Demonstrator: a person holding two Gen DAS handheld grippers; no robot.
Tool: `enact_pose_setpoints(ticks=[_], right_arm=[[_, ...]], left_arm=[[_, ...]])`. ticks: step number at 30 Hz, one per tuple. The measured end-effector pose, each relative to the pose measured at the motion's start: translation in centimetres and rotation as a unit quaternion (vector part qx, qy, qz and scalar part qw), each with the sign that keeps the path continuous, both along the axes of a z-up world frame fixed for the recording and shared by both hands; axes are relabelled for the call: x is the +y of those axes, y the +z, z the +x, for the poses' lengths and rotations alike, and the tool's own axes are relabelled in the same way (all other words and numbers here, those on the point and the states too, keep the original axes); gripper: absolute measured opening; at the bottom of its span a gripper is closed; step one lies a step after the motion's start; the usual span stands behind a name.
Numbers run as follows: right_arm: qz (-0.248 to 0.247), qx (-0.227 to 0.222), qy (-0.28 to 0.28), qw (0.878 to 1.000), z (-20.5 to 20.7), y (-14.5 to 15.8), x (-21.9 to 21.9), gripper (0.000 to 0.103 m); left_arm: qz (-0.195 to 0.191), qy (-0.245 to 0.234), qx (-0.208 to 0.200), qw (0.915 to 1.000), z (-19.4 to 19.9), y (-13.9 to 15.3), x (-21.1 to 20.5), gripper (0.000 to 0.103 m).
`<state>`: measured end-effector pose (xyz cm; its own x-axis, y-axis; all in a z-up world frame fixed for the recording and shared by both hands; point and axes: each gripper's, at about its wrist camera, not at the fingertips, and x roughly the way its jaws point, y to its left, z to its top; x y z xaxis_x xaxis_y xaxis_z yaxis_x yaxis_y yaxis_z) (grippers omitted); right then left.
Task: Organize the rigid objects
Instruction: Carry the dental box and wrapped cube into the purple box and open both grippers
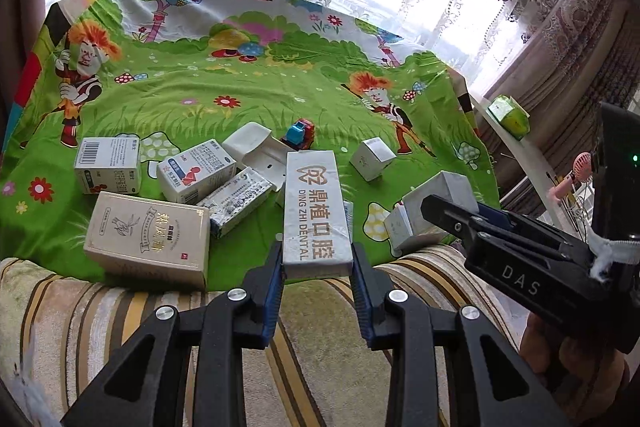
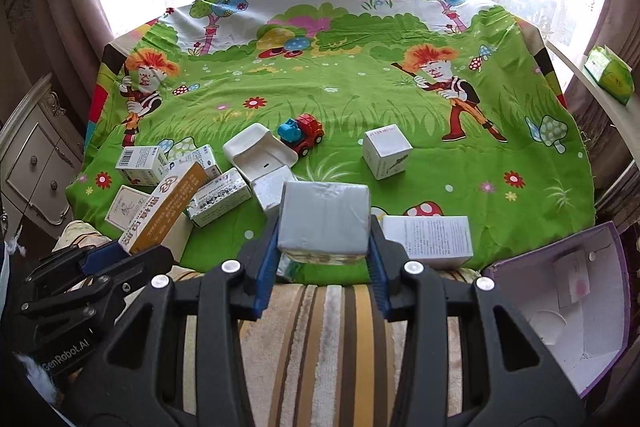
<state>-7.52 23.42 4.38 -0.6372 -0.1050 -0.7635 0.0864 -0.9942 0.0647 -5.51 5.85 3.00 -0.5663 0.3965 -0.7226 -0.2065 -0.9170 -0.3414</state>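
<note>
My left gripper [image 1: 318, 261] is shut on the near end of a long grey dental box [image 1: 316, 207], which it holds above the front edge of the green cartoon cloth [image 1: 248, 95]. My right gripper [image 2: 324, 247] is shut on a plain grey box [image 2: 324, 219], its blue pads pressing both sides. In the left wrist view that grey box [image 1: 444, 193] shows at the right, with one black finger [image 1: 452, 221] across it. The right wrist view has the dental box [image 2: 168, 207] at lower left, tilted, in the left gripper's fingers [image 2: 132, 259].
On the cloth lie a toy car [image 2: 302, 133], a white cube box [image 2: 386, 151], an open white case [image 2: 260, 153], a beige box [image 1: 148, 239], several medicine boxes [image 1: 192, 175] and a printed white box [image 2: 428, 237]. An open purple-edged box [image 2: 568, 299] sits at right on striped upholstery [image 2: 320, 327].
</note>
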Motion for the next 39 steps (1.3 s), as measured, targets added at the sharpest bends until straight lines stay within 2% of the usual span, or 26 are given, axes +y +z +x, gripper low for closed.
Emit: enact_pose_setpoints(ticks=[10, 22, 28, 35, 36, 39], right_arm=[[-0.017, 0.003, -0.069, 0.997, 3.5, 0.6, 8.6, 0.044], [-0.022, -0.003, -0.153, 0.988, 7.3, -0.2, 18.2, 0.044], [-0.02, -0.003, -0.179, 0.984, 8.2, -0.3, 20.8, 0.044], [-0.021, 0.0, -0.186, 0.982, 8.4, -0.4, 21.7, 0.045], [-0.023, 0.0, -0.188, 0.982, 8.4, -0.4, 21.9, 0.046], [-0.028, 0.003, -0.195, 0.98, 8.5, -0.4, 22.4, 0.057]], left_arm=[[-0.006, -0.087, -0.004, 0.9962, 0.5, 0.4, 7.1, 0.033], [-0.018, -0.175, -0.005, 0.9844, 1.4, 0.8, 14.6, 0.033], [-0.023, -0.212, -0.004, 0.977, 1.7, 0.9, 17.8, 0.033], [-0.022, -0.247, -0.003, 0.9687, 2.2, 0.9, 20.8, 0.033], [-0.02, -0.25, -0.003, 0.968, 2.2, 0.9, 21.1, 0.034], [-0.02, -0.255, -0.009, 0.9666, 2.1, 0.7, 21.6, 0.035]])
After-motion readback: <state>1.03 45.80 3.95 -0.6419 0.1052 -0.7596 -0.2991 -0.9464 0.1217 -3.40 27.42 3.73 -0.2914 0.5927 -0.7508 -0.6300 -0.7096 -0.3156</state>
